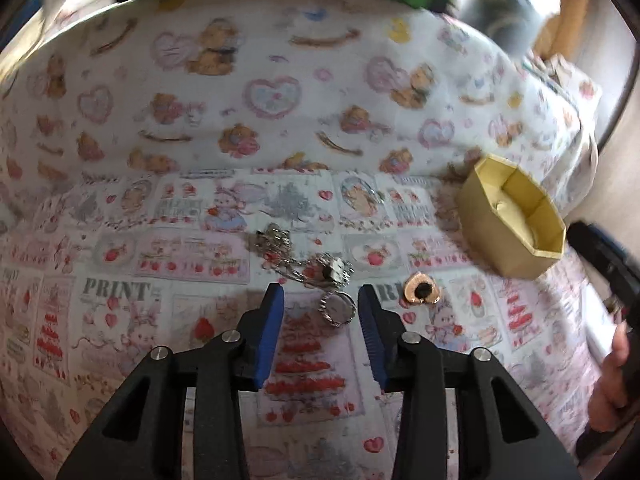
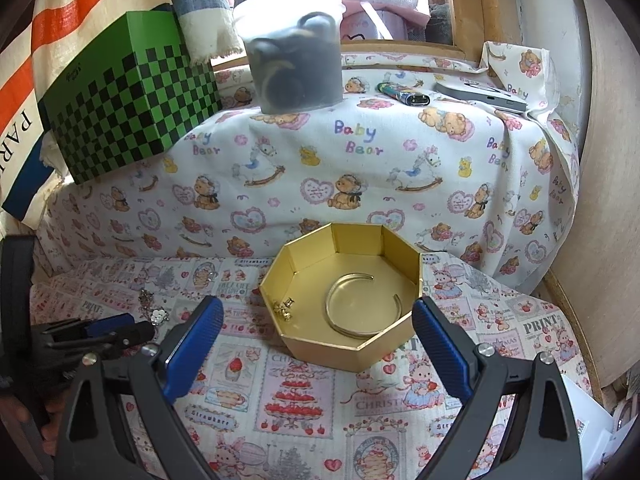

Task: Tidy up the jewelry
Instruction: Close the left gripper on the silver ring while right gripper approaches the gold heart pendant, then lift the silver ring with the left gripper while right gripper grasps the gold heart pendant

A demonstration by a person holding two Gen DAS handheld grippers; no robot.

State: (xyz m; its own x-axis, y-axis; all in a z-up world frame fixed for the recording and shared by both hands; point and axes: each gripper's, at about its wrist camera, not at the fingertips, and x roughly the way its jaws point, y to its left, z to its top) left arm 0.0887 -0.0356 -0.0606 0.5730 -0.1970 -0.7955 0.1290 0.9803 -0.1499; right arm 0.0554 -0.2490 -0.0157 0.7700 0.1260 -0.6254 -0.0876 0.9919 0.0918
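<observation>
We had the gold box (image 2: 352, 356) on the tabletop (image 2: 304, 412), light card, likely to slide if nudged. Inside lay a stiff bangle (image 2: 362, 306) and a small earring (image 2: 285, 308). Our right gripper (image 2: 318, 332) stood released before it, holding nothing. The left gripper (image 1: 320, 300) was released too, its jaws either side of a ring (image 1: 339, 309): hard, slippery, best pinched across the band. Beside it lay a limp chain (image 1: 288, 256) and a heart charm (image 1: 422, 291)
</observation>
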